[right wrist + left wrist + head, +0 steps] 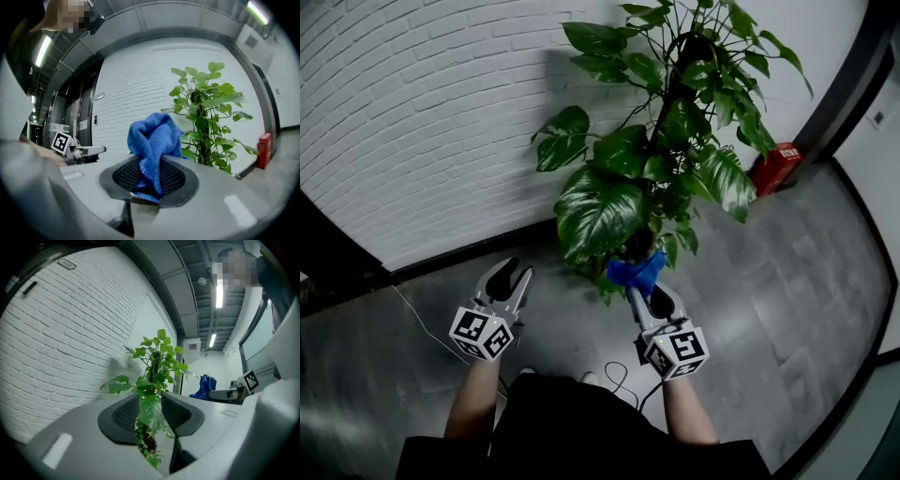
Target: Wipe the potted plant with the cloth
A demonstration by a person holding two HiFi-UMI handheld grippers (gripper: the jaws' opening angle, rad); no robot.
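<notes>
The right tool point(151, 172) pinches a blue cloth point(154, 138) — the fabric bunches up above the pads and hangs down between them. In the head view the cloth sits right under the big lower leaves of the plant point(675, 141); whether it touches one I cannot tell. The left tool point(512, 272) has its jaws spread with nothing gripped — it is off to the left, apart from the foliage and pointing toward it. The plant stands on a grey floor point(769, 281) beside a white brick wall point(412, 112).
</notes>
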